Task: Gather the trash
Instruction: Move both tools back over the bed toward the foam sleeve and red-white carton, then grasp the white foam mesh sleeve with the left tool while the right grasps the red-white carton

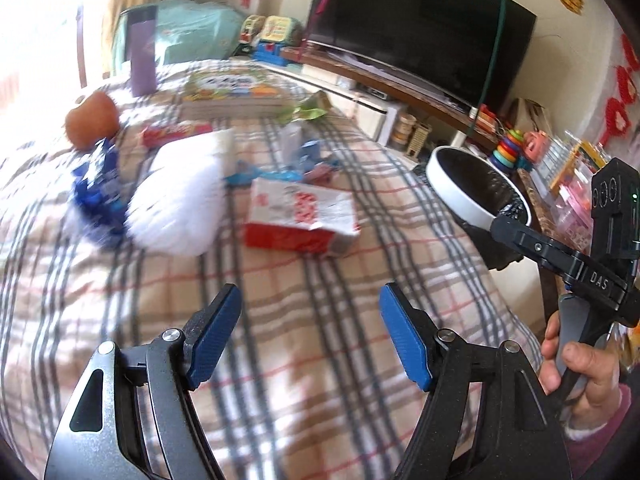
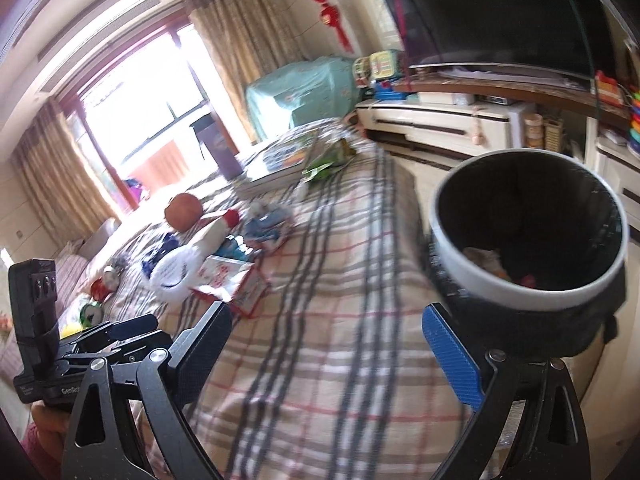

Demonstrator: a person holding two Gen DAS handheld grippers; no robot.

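Hovering over the plaid tablecloth point(image 1: 320, 360), the left gripper point(image 1: 310, 336) had its blue pads spread with nothing between them. The right gripper point(image 2: 348, 354) likewise stood open and empty, low in its own frame.

Trash lay clustered at centre and centre-left of the left view: a red-and-white wrapper point(image 1: 302, 216) nearest the pads, a white plastic bag point(image 1: 182, 196) just left of it, a blue foil packet point(image 1: 98, 196) further left, small blue wrappers point(image 1: 288, 164) behind. The white-rimmed bin with black liner point(image 2: 528, 240) sat at the right of the right view, off the table's edge, some scraps already inside.

Judgement: next pick is probably the red-and-white wrapper. It looks flat and crinkly, so the pads should straddle a raised fold, not the flat face, and close gently enough to avoid dragging the cloth.

An apple point(image 1: 92, 120) and stacked picture books point(image 1: 236, 94) sat in the upper left; likely not trash, so leave them.

Room: bare cloth between pads and wrapper gave a clear approach. The table edge fell away on the right, toward the bin; the right gripper's body point(image 1: 580, 264) crowded that side.
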